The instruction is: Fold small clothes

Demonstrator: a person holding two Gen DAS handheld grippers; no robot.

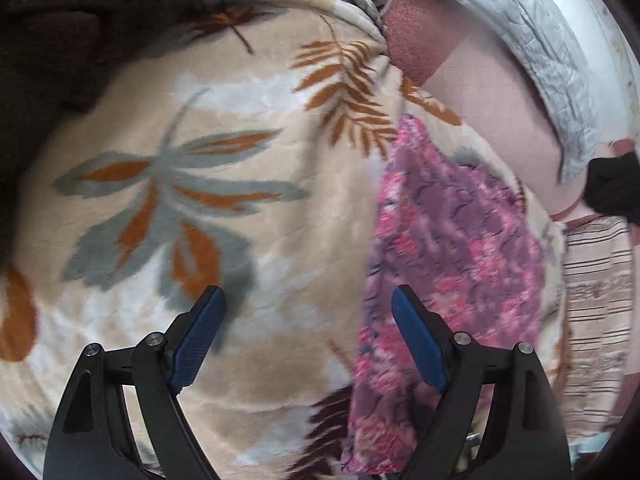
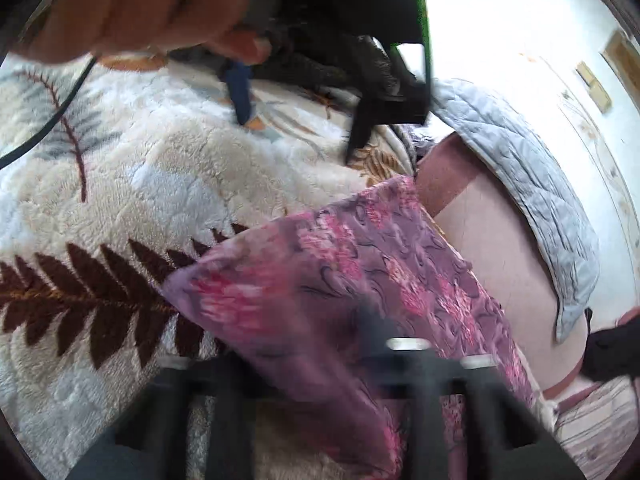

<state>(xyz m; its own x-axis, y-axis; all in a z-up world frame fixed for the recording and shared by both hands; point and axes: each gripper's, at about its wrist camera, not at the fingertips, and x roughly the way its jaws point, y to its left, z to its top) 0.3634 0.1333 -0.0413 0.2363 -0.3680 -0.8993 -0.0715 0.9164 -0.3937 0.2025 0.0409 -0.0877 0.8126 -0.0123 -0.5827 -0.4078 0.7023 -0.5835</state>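
A small purple and pink flowered garment (image 1: 448, 248) lies on a cream plush blanket with leaf prints (image 1: 224, 200). My left gripper (image 1: 308, 312) is open and empty, its blue-padded fingers (image 1: 200, 336) spread just left of the garment's long edge. In the right wrist view the garment (image 2: 360, 264) drapes over my right gripper (image 2: 320, 364), which is blurred; its fingertips are hidden under the cloth. The left gripper (image 2: 296, 132) shows far off in that view, held by a hand (image 2: 132, 4).
A grey quilted cover (image 1: 532, 40) lies along the far right over a pink sheet (image 1: 492, 108). A striped cloth (image 1: 596, 300) lies at the right. A dark object (image 1: 612, 188) sits beyond it. A black cable (image 2: 44, 124) crosses the blanket.
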